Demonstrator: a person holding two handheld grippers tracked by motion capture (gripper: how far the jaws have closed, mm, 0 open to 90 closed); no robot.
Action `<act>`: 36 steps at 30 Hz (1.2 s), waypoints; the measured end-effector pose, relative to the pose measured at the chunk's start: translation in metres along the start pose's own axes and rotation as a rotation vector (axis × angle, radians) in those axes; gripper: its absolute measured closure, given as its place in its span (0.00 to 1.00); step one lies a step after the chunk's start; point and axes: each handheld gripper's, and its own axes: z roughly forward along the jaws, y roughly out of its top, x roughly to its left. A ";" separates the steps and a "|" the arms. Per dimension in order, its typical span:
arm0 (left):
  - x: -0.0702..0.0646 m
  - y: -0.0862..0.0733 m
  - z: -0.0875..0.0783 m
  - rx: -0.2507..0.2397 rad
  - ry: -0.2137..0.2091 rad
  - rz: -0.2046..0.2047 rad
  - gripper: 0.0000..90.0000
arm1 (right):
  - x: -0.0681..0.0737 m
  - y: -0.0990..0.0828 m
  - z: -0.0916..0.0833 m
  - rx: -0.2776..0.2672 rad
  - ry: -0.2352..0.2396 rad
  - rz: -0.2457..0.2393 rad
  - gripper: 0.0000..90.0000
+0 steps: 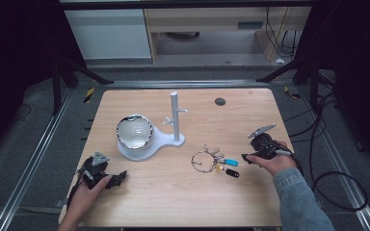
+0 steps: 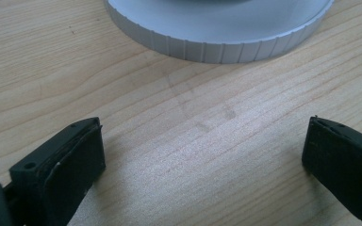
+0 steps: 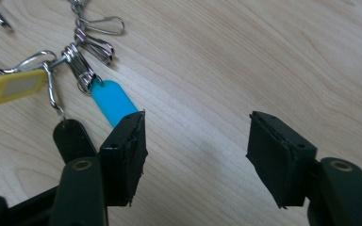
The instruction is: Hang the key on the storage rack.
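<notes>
In the right gripper view, the right gripper (image 3: 195, 155) stands wide and empty at the bottom, the blue tag (image 3: 112, 101) touching its left jaw; the key ring (image 1: 204, 159) extends toward upper left. The left gripper (image 1: 107, 177), also wide, sits lower left, farther off.

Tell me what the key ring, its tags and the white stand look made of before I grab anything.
Key ring: probably steel wire, bright and shiny, as its clips are. Blue tag, yellow tag and black tag: likely smooth plastic, in solid colours. White stand: looks like matte plastic, its base rim finely ridged; painted metal can't be ruled out.
</notes>
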 end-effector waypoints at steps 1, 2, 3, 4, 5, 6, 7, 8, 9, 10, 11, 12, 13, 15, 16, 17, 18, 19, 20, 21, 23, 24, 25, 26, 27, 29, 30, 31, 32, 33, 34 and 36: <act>0.000 0.000 0.000 0.000 0.000 0.000 0.00 | 0.001 0.003 -0.001 0.004 0.004 -0.010 0.47; 0.000 0.000 0.000 0.000 0.000 0.000 0.00 | 0.001 0.003 -0.001 0.004 0.004 -0.010 0.47; 0.000 0.000 0.000 0.000 0.000 0.000 0.00 | 0.001 0.006 -0.001 0.008 0.006 -0.020 0.48; 0.000 0.000 0.000 0.000 0.000 0.000 0.00 | 0.001 0.009 -0.002 0.012 0.008 -0.029 0.49; 0.000 0.000 0.000 0.000 0.000 0.000 0.00 | 0.003 0.016 -0.003 0.025 0.016 -0.047 0.51; 0.000 0.000 0.000 0.000 0.000 0.000 0.00 | 0.003 0.019 -0.003 0.030 0.017 -0.058 0.52; 0.000 0.000 0.000 0.000 0.000 0.000 0.00 | 0.004 0.022 -0.003 0.031 0.020 -0.066 0.53; 0.000 0.000 0.000 0.000 0.000 0.000 0.00 | 0.005 0.024 -0.003 0.037 0.026 -0.074 0.55; 0.000 0.000 0.000 0.000 0.000 0.000 0.00 | 0.007 0.027 -0.003 0.044 0.029 -0.086 0.57; 0.000 0.000 0.000 0.000 0.000 0.000 0.00 | 0.008 0.029 -0.003 0.054 0.034 -0.098 0.61; 0.000 0.000 0.000 0.000 0.000 0.000 0.00 | 0.009 0.031 -0.002 0.064 0.047 -0.105 0.63; 0.000 0.000 0.000 0.000 0.000 0.000 0.00 | 0.009 0.031 -0.002 0.064 0.047 -0.105 0.63; 0.000 0.000 0.000 0.000 0.000 0.000 0.00 | 0.010 0.034 -0.001 0.073 0.057 -0.110 0.65; 0.000 0.000 0.000 0.000 0.000 0.000 0.00 | 0.014 0.039 0.002 0.092 0.081 -0.133 0.72; 0.000 0.000 0.000 0.000 0.000 0.000 0.00 | 0.014 0.039 0.002 0.092 0.081 -0.133 0.72; 0.000 0.000 0.000 0.000 0.000 0.000 0.00 | 0.017 0.043 0.004 0.100 0.094 -0.145 0.76; 0.000 0.000 0.000 0.000 0.000 0.000 0.00 | 0.018 0.044 0.006 0.103 0.102 -0.149 0.77; 0.000 0.000 0.000 0.000 0.000 0.000 0.00 | 0.020 0.046 0.008 0.109 0.108 -0.151 0.79; 0.000 0.000 0.000 0.000 0.000 0.000 0.00 | 0.020 0.046 0.008 0.109 0.108 -0.151 0.79; 0.000 0.000 0.000 0.000 0.000 0.000 0.00 | 0.023 0.048 0.012 0.122 0.116 -0.167 0.83; 0.000 0.000 0.000 0.000 -0.001 0.000 0.00 | 0.026 0.051 0.015 0.128 0.123 -0.183 0.86; 0.000 0.000 0.000 0.000 -0.001 0.000 0.00 | 0.026 0.051 0.015 0.128 0.123 -0.183 0.86; 0.000 0.000 0.000 0.000 -0.001 0.001 0.00 | 0.030 0.053 0.018 0.135 0.130 -0.197 0.89; 0.000 0.000 0.000 0.000 -0.001 0.001 0.00 | 0.031 0.054 0.019 0.140 0.133 -0.201 0.91; 0.000 0.000 0.000 0.000 -0.001 0.001 0.00 | 0.033 0.056 0.021 0.143 0.137 -0.208 0.92; 0.000 0.000 0.000 0.000 -0.001 0.000 0.00 | 0.035 0.058 0.025 0.156 0.143 -0.218 0.92; 0.000 0.000 0.000 0.000 -0.001 0.000 0.00 | 0.036 0.059 0.028 0.163 0.141 -0.222 0.92; 0.000 0.000 0.000 0.000 0.000 0.000 0.00 | 0.037 0.061 0.031 0.169 0.139 -0.226 0.91; 0.000 0.000 0.000 0.000 0.000 0.000 0.00 | 0.037 0.061 0.031 0.169 0.139 -0.226 0.91; 0.000 0.000 0.000 0.000 -0.001 0.000 0.00 | 0.037 0.062 0.034 0.174 0.142 -0.228 0.90; 0.000 0.000 0.000 -0.001 -0.001 0.000 0.00 | 0.038 0.062 0.037 0.180 0.144 -0.233 0.90; 0.000 0.000 0.000 0.000 -0.001 0.001 0.00 | 0.041 0.064 0.046 0.207 0.153 -0.265 0.91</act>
